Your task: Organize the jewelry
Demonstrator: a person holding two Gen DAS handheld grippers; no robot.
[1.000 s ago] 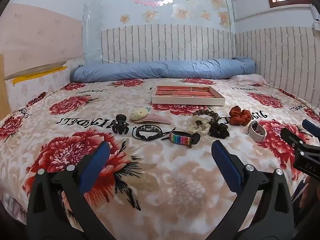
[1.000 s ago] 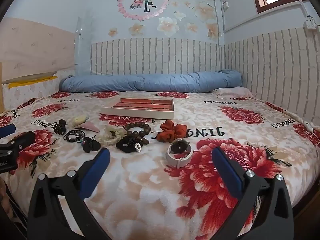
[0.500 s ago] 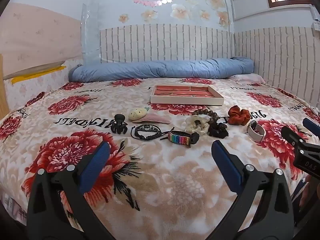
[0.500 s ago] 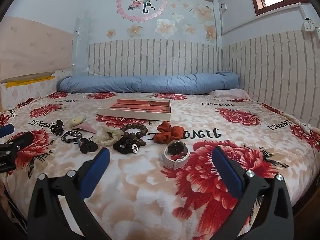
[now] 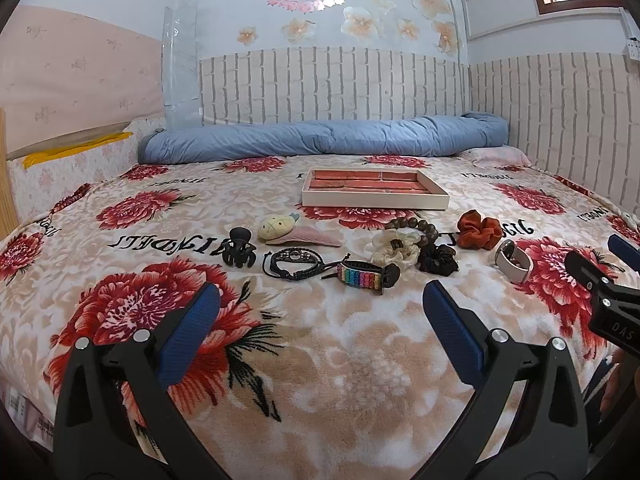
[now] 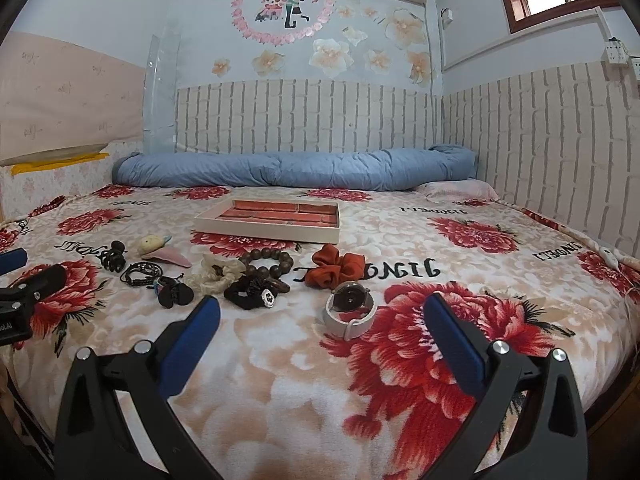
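A white jewelry tray (image 5: 375, 201) with red compartments lies mid-bed; it also shows in the right wrist view (image 6: 267, 231). In front of it lie a black claw clip (image 5: 239, 249), a pineapple clip (image 5: 276, 226), a black cord bracelet (image 5: 294, 263), a rainbow band (image 5: 362, 275), a cream scrunchie (image 5: 394, 247), a bead bracelet (image 6: 265, 263), a black scrunchie (image 6: 250, 292), an orange scrunchie (image 6: 334, 266) and a watch (image 6: 349, 312). My left gripper (image 5: 318, 304) is open and empty, short of the rainbow band. My right gripper (image 6: 320, 316) is open and empty, with the watch between its fingertips' line.
A floral blanket (image 5: 320, 380) covers the bed. A rolled blue duvet (image 5: 320, 138) lies along the far brick-pattern wall. The right gripper (image 5: 604, 280) shows at the left view's right edge. The bed's right edge (image 6: 624, 344) drops off.
Both grippers have risen and tilted slightly, so the objects sit a little lower in view. The right gripper has drifted a little closer to the watch. Nothing was grasped.
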